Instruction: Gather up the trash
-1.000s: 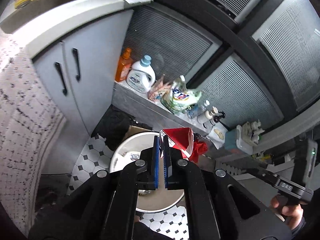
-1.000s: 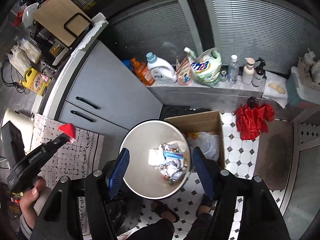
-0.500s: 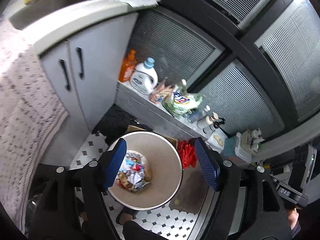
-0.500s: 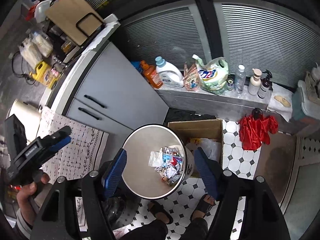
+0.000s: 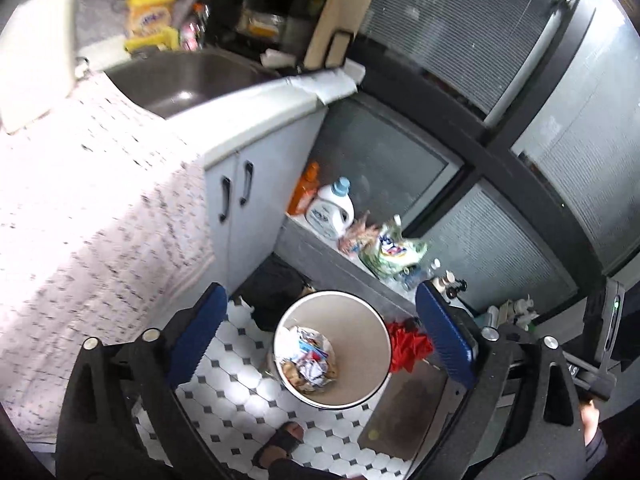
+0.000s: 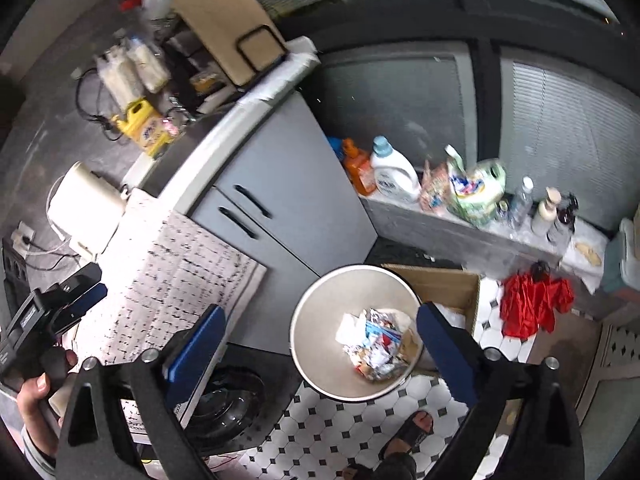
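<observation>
"Where is the trash?"

"It is in the round bin [image 5: 362,396]. The bin is white with a pale tan inside and stands upright on the black-and-white tiled floor [image 5: 236,384]."

"What does the trash look like?"

"It is a small heap of crumpled trash [image 6: 376,346] at the bottom: white paper, shiny wrappers, bits of blue and red. It fills only a little of the bin."

Left gripper [image 5: 320,344] angled downward, jaws opening, nothing held between, right gripper [image 6: 320,350] likewise, jaws opening, empty
</observation>
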`<action>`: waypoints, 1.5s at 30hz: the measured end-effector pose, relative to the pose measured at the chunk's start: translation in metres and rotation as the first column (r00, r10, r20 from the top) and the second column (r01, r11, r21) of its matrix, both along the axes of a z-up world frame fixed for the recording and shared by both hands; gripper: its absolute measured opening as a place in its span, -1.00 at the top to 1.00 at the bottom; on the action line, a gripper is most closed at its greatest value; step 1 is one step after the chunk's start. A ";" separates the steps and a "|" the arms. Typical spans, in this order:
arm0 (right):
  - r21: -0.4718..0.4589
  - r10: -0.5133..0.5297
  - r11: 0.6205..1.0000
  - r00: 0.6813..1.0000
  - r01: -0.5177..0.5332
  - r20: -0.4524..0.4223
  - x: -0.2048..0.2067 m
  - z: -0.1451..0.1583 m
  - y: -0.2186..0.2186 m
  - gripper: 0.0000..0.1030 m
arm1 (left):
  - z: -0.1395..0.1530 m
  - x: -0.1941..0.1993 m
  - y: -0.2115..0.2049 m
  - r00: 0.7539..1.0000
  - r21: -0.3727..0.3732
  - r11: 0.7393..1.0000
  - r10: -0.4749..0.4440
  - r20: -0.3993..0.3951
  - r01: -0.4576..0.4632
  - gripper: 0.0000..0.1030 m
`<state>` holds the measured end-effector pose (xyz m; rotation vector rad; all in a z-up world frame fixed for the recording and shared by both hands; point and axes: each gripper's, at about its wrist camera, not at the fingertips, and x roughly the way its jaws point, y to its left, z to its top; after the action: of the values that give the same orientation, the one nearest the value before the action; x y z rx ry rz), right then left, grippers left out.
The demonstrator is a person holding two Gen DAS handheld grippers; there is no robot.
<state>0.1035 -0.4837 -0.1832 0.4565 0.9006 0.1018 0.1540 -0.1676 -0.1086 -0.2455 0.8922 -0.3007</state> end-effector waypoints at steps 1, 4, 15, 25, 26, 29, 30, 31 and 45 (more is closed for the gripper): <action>-0.011 0.005 1.000 1.000 -0.005 0.008 -0.002 0.007 0.006 -0.85 | 0.007 -0.008 0.006 1.000 0.003 1.000 0.005 0.018 -0.005 -0.87; -0.028 0.018 0.999 0.999 -0.017 0.026 -0.010 0.027 0.026 -0.85 | 0.029 -0.033 0.027 0.997 0.005 0.999 0.036 0.063 -0.037 -0.89; -0.041 0.119 0.993 0.983 -0.114 0.142 -0.059 0.088 0.101 -0.85 | 0.085 -0.128 0.102 0.967 0.040 0.982 0.175 0.187 -0.185 -0.89; -0.084 0.197 0.980 0.952 -0.182 0.234 -0.102 0.123 0.157 -0.85 | 0.116 -0.198 0.157 0.920 0.040 0.951 0.287 0.268 -0.308 -0.89; -0.081 0.203 0.979 0.949 -0.189 0.240 -0.105 0.125 0.161 -0.85 | 0.119 -0.206 0.162 0.913 0.041 0.946 0.297 0.281 -0.321 -0.89; -0.086 0.215 0.976 0.944 -0.199 0.252 -0.114 0.132 0.172 -0.85 | 0.126 -0.223 0.171 0.899 0.042 0.938 0.315 0.303 -0.343 -0.89; -0.080 0.212 0.977 0.942 -0.198 0.260 -0.117 0.134 0.175 -0.85 | 0.128 -0.228 0.173 0.896 0.042 0.936 0.320 0.308 -0.349 -0.89; -0.063 0.199 0.980 0.940 -0.189 0.277 -0.123 0.138 0.176 -0.85 | 0.130 -0.233 0.177 0.892 0.040 0.933 0.327 0.313 -0.356 -0.89; -0.097 0.286 0.958 0.906 -0.269 0.312 -0.149 0.158 0.214 -0.85 | 0.147 -0.284 0.205 0.836 0.009 0.894 0.416 0.358 -0.448 -0.89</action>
<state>-0.0451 -0.2701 -0.0249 0.2492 0.6364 0.4037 -0.1296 0.0379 0.0381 -0.2908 0.4755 0.1219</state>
